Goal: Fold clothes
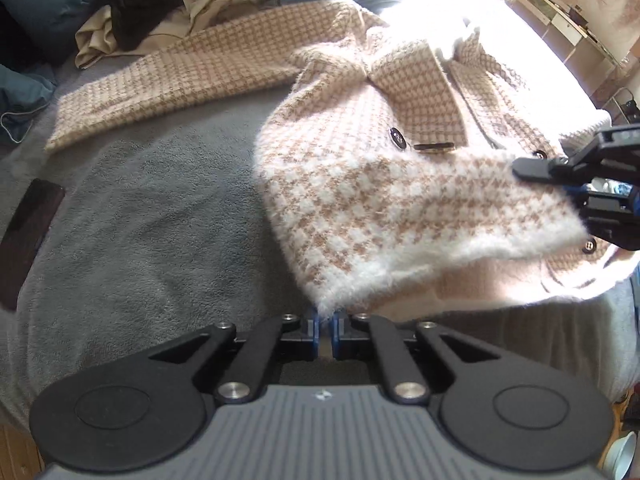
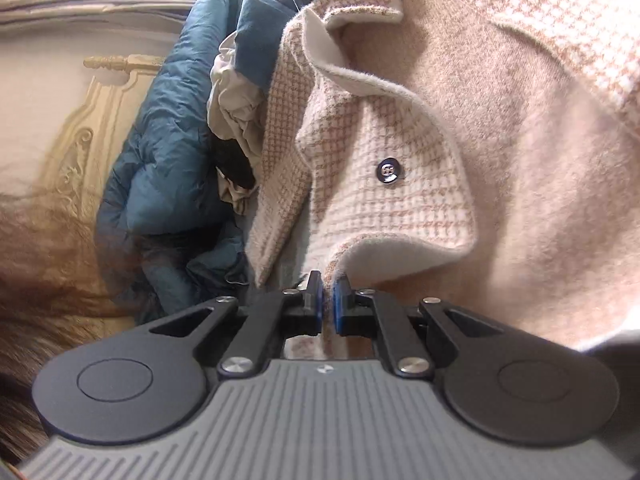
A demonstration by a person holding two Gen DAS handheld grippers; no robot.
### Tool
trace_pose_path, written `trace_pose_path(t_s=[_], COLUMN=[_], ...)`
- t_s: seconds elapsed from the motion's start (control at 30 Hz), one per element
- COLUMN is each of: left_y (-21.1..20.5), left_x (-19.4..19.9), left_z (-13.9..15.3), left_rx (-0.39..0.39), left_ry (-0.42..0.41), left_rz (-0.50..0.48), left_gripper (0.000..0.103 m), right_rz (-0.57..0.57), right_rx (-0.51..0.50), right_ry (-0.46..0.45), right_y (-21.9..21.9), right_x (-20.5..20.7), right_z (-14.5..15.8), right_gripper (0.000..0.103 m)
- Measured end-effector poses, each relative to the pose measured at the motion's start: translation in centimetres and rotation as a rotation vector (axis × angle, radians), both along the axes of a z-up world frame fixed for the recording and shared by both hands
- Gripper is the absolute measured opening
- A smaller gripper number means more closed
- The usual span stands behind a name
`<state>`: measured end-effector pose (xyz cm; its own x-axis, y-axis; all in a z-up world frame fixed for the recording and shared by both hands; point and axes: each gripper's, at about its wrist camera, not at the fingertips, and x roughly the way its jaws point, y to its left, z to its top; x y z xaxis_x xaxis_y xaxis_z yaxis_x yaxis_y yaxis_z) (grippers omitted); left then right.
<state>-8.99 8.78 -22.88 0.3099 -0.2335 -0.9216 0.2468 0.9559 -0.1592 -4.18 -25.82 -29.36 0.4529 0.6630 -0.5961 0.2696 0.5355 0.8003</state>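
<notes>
Fluffy beige-and-white houndstooth button cardigan [image 1: 400,184] spread across the grey fleece blanket [image 1: 140,220], one long sleeve [image 1: 168,84] stretched toward the blanket's far left edge. Left gripper [image 1: 328,320] clenched on the near hem corner; right gripper [image 2: 328,300] clamped on a fold of the same knit toward the right edge. Both grips along the near hem, garment body lying straight ahead; loose sleeve nearer the left hand, likely next inward.

To my left the grey blanket [image 1: 152,216] lies bare, passable up to the dark phone [image 1: 32,220] at its edge. Ahead, the coat's sleeve [image 1: 168,80] bars the way; behind it a heap of clothes [image 1: 160,12] and a blue duvet [image 2: 168,136].
</notes>
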Motion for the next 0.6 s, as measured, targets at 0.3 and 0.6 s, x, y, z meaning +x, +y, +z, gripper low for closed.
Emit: trace_pose_path(t_s=[0.3, 0.6], left_y=[0.3, 3.6], left_x=[1.8, 2.1], left_z=[-7.1, -4.9], left_rx=[-0.019, -0.141], left_ry=[0.137, 0.225], left_rz=[-0.041, -0.104], left_gripper=[0.008, 0.044], right_rz=[0.214, 0.333], right_rx=[-0.391, -0.544], right_ry=[0.081, 0.066], right_y=[2.7, 3.6], right_x=[-0.6, -0.1], right_z=[-5.4, -7.9], right_gripper=[0.004, 0.011])
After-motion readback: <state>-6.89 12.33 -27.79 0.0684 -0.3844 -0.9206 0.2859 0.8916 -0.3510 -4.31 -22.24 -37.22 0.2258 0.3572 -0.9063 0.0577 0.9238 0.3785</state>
